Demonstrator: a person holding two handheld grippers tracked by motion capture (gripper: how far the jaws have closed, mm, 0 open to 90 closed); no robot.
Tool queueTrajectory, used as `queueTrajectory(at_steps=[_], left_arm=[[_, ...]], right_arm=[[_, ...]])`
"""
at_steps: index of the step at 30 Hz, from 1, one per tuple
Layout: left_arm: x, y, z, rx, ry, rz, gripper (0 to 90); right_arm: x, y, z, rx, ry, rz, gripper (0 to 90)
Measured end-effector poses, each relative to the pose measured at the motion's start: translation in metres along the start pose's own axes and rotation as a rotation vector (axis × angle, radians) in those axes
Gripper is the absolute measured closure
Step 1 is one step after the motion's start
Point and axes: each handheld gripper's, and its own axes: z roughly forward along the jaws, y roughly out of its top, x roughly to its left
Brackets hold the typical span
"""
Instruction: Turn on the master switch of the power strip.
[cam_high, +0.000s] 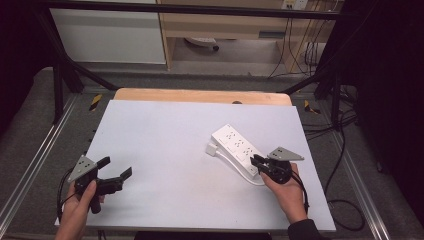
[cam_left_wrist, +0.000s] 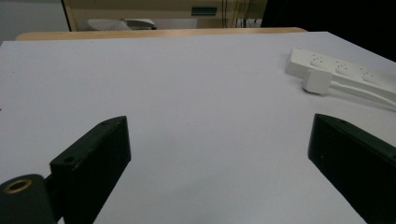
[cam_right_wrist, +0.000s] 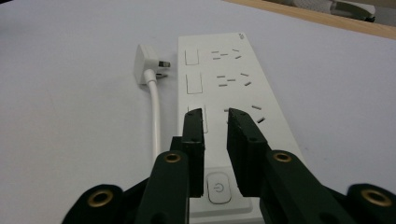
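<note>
From above, the white power strip (cam_high: 236, 150) lies right of centre on the surface (cam_high: 165, 150) with the right claw (cam_high: 256, 161) over its near end, while the left claw's (cam_left_wrist: 219, 154) own view shows it wide apart over bare surface, and the right claw's view shows it nearly together, gripping nothing, above the strip's power button (cam_right_wrist: 218, 187), plug (cam_right_wrist: 148, 63) beside.
</note>
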Motion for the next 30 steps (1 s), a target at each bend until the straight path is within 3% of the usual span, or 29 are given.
queueTrajectory(at_steps=[11,12,13,24,30], left_arm=[[0.000,0.000,0.000,0.000,0.002,0.001,5.9],[0.000,0.000,-0.001,0.000,0.004,0.000,5.9],[0.000,0.000,-0.001,0.000,0.004,0.000,5.9],[0.000,0.000,-0.001,-0.001,0.003,0.000,5.8],[0.000,0.000,-0.001,0.001,0.001,0.001,5.7]], right_arm=[[0.003,0.005,-0.001,-0.022,0.005,0.028,48.1],[0.004,0.007,0.000,-0.010,0.003,0.046,38.3],[0.004,0.007,0.000,-0.001,0.002,0.057,35.4],[0.006,0.015,-0.003,-0.031,-0.021,0.069,8.6],[0.007,0.018,-0.008,-0.033,-0.053,0.049,2.6]])
